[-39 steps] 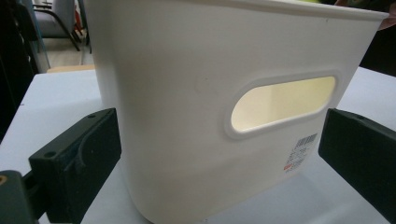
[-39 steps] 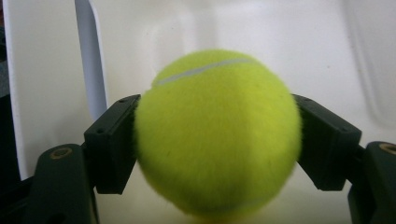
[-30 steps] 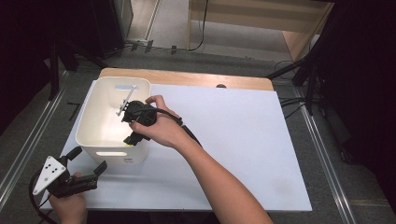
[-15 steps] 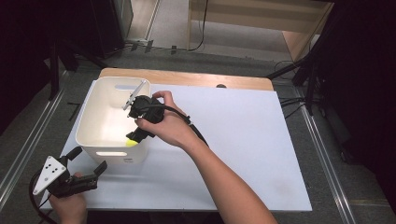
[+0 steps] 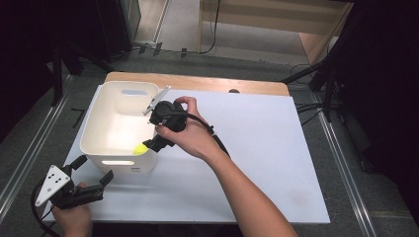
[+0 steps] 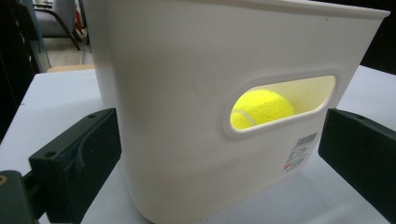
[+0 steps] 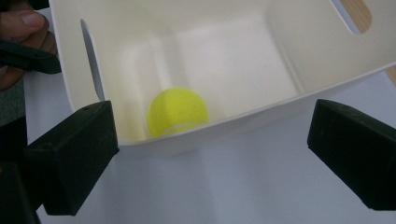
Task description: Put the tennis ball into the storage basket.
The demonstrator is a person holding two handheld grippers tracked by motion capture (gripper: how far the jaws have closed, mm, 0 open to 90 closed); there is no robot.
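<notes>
A yellow tennis ball (image 5: 141,147) lies on the floor of a white plastic bin (image 5: 99,118), close to the front right corner. My right gripper (image 5: 154,142) hovers over the bin's right rim, open, its jaws empty. In the right gripper view the ball (image 7: 177,111) rests beyond the jaws, inside the bin (image 7: 233,60). My left gripper (image 5: 93,169) is open near the table's front left edge and points at the bin's front wall. Through the handle slot in the bin (image 6: 187,70) the left gripper view shows the ball (image 6: 261,108).
The bin stands on the left part of a white table top (image 5: 257,148), which has a wooden strip (image 5: 197,81) along its far edge. Metal rails (image 5: 341,163) run along both sides. Cables lie on the floor behind.
My right gripper has come up out of the bin and drawn back to the right, over the rim. The ball now shows on the bin floor. The left gripper has stayed still.
</notes>
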